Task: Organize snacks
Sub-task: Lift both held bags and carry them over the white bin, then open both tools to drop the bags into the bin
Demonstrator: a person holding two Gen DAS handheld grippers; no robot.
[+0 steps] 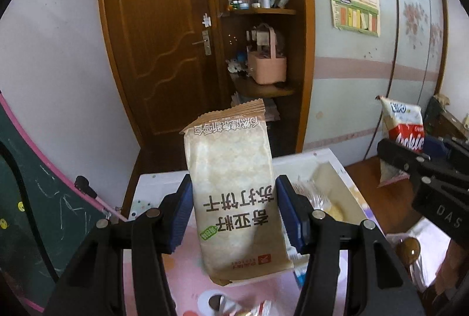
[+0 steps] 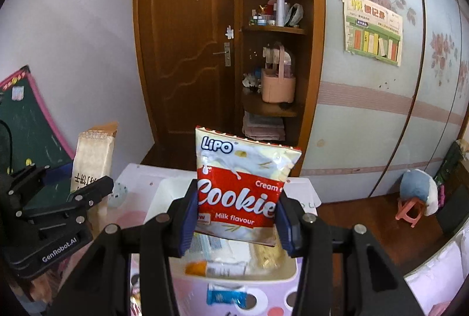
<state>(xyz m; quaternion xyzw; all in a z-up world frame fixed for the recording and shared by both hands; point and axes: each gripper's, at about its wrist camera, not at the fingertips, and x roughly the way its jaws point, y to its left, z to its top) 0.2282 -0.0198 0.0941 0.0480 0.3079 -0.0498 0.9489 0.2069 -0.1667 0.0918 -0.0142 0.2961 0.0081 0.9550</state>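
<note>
My left gripper point(image 1: 234, 207) is shut on a beige soda cracker pack point(image 1: 234, 187) and holds it upright above the table. My right gripper point(image 2: 236, 216) is shut on a red and white Lipo cookie bag point(image 2: 243, 187), held upright over a white bin point(image 2: 164, 192) with several snack packets inside. The bin also shows in the left wrist view point(image 1: 343, 169), to the right of the cracker pack. Each gripper shows in the other's view: the right one with the cookie bag point(image 1: 401, 134), the left one with the cracker pack point(image 2: 92, 157).
A pink patterned tabletop point(image 1: 181, 272) carries loose wrapped snacks at its near edge point(image 2: 225, 297). A green chalkboard point(image 1: 32, 192) leans at the left. A brown door point(image 1: 158, 37), a corner shelf point(image 1: 263, 90) and a wardrobe stand behind. A pink stool point(image 2: 409, 209) stands on the floor at right.
</note>
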